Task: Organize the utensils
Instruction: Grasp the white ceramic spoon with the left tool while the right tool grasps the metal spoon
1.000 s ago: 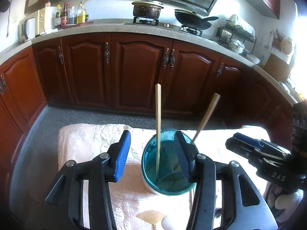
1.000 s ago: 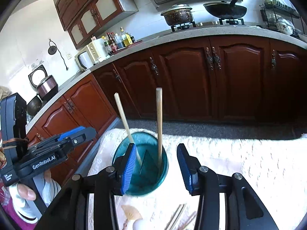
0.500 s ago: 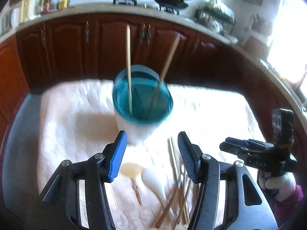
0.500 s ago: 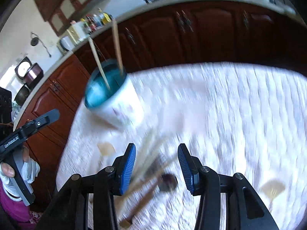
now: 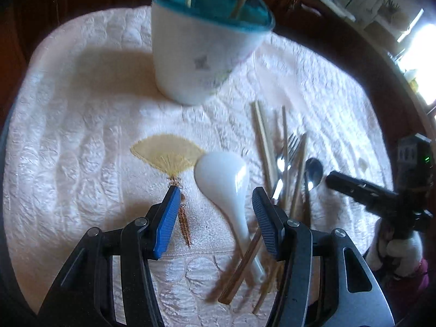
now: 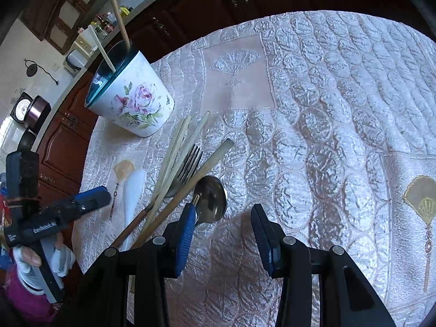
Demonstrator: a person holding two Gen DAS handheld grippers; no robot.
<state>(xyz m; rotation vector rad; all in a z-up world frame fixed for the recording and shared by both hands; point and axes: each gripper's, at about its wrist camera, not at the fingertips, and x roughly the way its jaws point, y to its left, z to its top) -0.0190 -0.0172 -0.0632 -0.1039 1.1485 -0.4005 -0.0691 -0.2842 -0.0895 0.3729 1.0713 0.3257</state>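
So you're barely into this one; going left to right in the left wrist view, your left gripper [image 5: 215, 215] sits low centre with its jaws apart and nothing between them, hovering right over the white ceramic spoon [image 5: 223, 179]; just right of that is the messy pile of chopsticks [image 5: 263, 139], a fork [image 5: 288, 147] and a metal spoon [image 5: 313, 170] all lying on the quilted cloth [image 5: 68, 136]; at the right edge you can see your other tool poking in.

Top centre of that frame is the floral cup [image 5: 199, 54], teal inside, with two chopsticks already standing in it; that's all that looks sorted so far.

In the right wrist view the cup [image 6: 130, 100] is upper left, the pile runs diagonally through the centre-left, and your right gripper [image 6: 222, 237] is at the bottom, jaws also wide apart and empty, with the metal spoon's bowl [image 6: 211, 199] just beside the left finger.

My guess: most of the job is left; the white spoon, fork, metal spoon and the loose chopsticks all still need to go in the cup.
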